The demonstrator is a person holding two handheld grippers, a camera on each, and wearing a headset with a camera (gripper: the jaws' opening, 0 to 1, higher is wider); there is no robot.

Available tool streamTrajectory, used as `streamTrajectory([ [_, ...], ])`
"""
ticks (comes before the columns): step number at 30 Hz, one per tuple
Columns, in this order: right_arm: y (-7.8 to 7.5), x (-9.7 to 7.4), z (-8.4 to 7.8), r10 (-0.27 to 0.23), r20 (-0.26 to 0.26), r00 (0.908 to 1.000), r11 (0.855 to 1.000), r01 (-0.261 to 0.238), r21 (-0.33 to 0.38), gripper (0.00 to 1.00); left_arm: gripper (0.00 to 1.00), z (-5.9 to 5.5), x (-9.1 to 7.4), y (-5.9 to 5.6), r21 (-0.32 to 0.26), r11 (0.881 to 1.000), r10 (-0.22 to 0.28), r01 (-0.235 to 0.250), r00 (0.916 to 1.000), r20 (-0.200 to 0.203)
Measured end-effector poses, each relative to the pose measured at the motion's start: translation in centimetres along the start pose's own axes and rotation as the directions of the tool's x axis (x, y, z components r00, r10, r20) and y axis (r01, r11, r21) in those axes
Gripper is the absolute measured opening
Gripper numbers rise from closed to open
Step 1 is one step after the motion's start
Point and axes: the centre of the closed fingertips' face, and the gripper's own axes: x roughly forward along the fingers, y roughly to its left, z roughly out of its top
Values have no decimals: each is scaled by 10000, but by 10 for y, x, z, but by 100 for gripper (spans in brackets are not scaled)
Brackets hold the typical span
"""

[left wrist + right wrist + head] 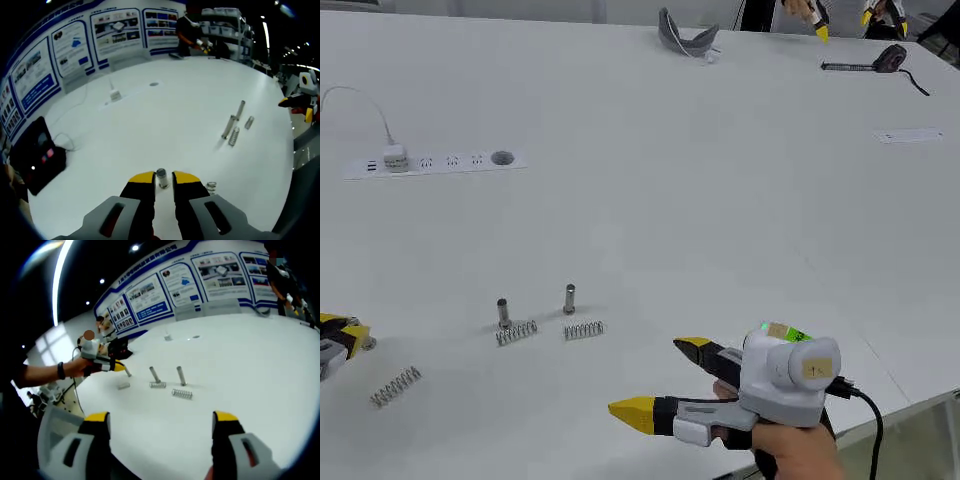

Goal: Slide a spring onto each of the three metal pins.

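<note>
Two metal pins (503,312) (569,297) stand upright on the white table (700,220), each with a spring (516,332) (584,330) lying just in front of it. A third spring (396,386) lies nearer the left edge. My left gripper (350,335) (163,178) is shut on the third pin (162,178), which stands on the table between its yellow tips, with the third spring (211,186) just to its right. My right gripper (661,380) (160,416) hovers open at the front with nothing in it, facing the pins (154,374) (180,375).
A white power strip (435,162) with a plugged cable lies at the back left. A grey curved object (685,40), a tape measure (865,65) and a paper label (908,135) sit far back. The table edge (920,395) runs close on the right. A black device (37,155) rests left.
</note>
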Motion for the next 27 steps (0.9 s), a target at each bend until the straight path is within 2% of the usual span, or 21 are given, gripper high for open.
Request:
streamTrajectory([
  [6,-1,-1,-2,-30,-16,10000,10000,30,8,85,11,-1,4,1,-207,9998,29,-28,10000,14],
  [8,-1,-2,-3,-12,-51,10000,10000,12,21,86,9,1,5,1,-279,9996,34,-29,9998,189],
  [11,0,-2,-5,-24,-137,9999,10000,24,-11,86,8,2,4,-2,-36,10000,53,-52,9998,183],
  [16,0,-2,-4,14,-111,9999,10000,-14,-17,87,8,2,3,-5,-95,10000,-27,29,9998,210],
  [27,2,-1,-6,62,-198,9998,9999,-65,-131,88,8,9,7,-26,94,9994,-334,330,9983,475],
])
